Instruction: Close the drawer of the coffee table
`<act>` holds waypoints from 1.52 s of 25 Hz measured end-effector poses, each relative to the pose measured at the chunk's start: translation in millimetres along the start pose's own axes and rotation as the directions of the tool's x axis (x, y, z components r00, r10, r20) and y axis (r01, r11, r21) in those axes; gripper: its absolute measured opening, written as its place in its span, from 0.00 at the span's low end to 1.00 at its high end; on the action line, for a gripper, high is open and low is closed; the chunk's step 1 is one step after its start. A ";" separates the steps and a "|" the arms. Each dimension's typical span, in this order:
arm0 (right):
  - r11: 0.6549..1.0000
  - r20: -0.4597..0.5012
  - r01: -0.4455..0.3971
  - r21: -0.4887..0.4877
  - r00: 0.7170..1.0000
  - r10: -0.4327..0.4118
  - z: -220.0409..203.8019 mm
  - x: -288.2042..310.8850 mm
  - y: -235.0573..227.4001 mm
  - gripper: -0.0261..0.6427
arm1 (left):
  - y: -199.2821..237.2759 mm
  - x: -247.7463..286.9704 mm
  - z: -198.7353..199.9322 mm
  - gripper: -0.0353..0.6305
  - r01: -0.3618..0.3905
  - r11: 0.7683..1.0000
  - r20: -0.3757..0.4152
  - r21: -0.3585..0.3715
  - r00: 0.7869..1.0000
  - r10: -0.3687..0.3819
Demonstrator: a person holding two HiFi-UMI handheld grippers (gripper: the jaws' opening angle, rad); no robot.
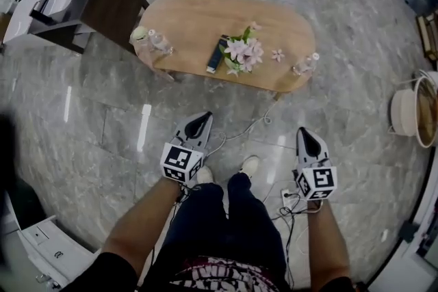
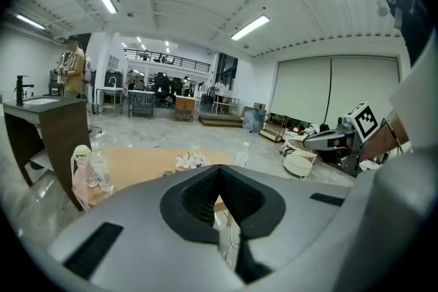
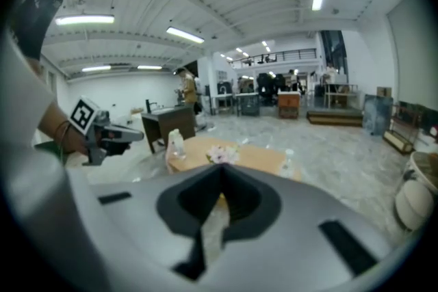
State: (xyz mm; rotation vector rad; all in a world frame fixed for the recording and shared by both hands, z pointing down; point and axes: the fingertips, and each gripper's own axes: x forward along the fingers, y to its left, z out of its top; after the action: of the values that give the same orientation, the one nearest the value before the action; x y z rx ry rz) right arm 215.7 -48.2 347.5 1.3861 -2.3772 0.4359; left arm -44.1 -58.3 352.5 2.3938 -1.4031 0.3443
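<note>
Open floor [image 1: 123,121] up to coffee table [image 1: 198,22] edge

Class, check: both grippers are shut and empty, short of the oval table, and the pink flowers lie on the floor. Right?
No. The head view shows the pink flowers on the oval table. The rest holds.
</note>
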 end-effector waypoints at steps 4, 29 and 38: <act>0.999 -0.060 -0.051 -0.019 0.997 0.049 -48.9 44.4 -20.2 0.08 | 4.0 34.8 -43.9 0.09 -0.034 0.999 -0.047 -0.032 0.998 0.033; 0.973 -0.408 -0.079 -0.216 0.913 -0.016 -321.2 267.2 -163.3 0.32 | 60.5 242.0 -268.0 0.09 0.099 0.994 -0.259 0.057 0.963 -0.081; 0.919 -0.322 -0.167 -0.357 0.946 0.047 -307.4 293.2 -155.4 0.34 | 67.7 241.9 -291.2 0.09 0.115 0.991 -0.293 0.063 0.952 -0.092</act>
State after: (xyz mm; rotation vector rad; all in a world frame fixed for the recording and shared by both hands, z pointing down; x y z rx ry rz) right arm 262.7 -214.2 765.7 0.9384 -2.1417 0.1840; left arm 3.1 -161.2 720.1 2.3502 -1.1477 0.7032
